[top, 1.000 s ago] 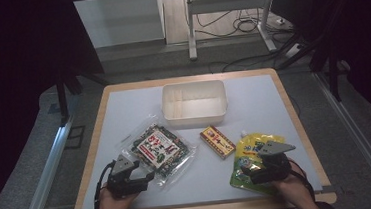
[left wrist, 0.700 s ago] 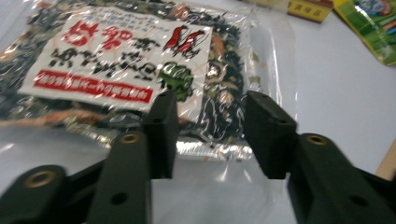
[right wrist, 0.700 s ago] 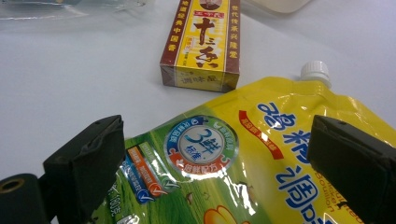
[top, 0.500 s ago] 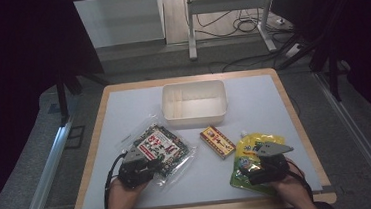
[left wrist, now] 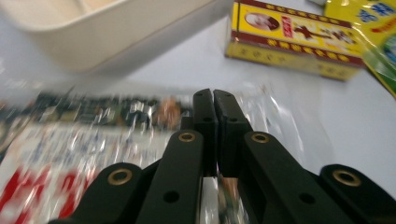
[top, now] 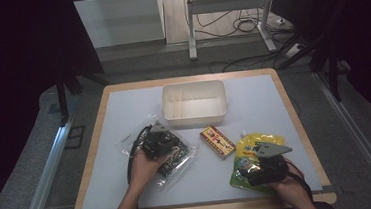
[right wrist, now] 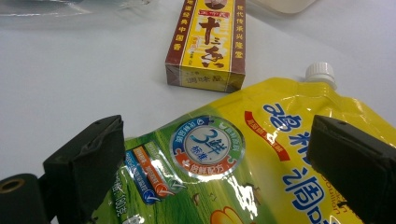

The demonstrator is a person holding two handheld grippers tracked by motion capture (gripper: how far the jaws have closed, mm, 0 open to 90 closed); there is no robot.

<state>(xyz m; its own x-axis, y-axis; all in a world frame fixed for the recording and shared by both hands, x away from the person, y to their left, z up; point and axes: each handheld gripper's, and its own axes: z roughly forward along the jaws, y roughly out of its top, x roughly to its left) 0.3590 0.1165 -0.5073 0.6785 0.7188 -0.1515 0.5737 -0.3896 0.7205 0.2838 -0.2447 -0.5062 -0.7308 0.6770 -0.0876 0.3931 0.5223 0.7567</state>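
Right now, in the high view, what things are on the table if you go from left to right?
Clear snack bag under the left gripper → small yellow box → yellow-green pouch under the right gripper.

Setting: a lab or test room fitted out for recording, not a home. Evidence: a wood-edged table [top: 92, 142] with a white top stands alone on grey carpet [top: 31, 146], flanked by metal rails [top: 46, 170] along the floor; behind it a white metal stand [top: 226, 11] with loose cables [top: 247, 24] trailing across the floor, and dark frame legs [top: 62, 94] at both sides. Goods on the table are laid out singly like samples: a white bin [top: 194, 104], a clear packet [top: 159, 151], a small box [top: 217, 141], a yellow pouch [top: 252, 154].
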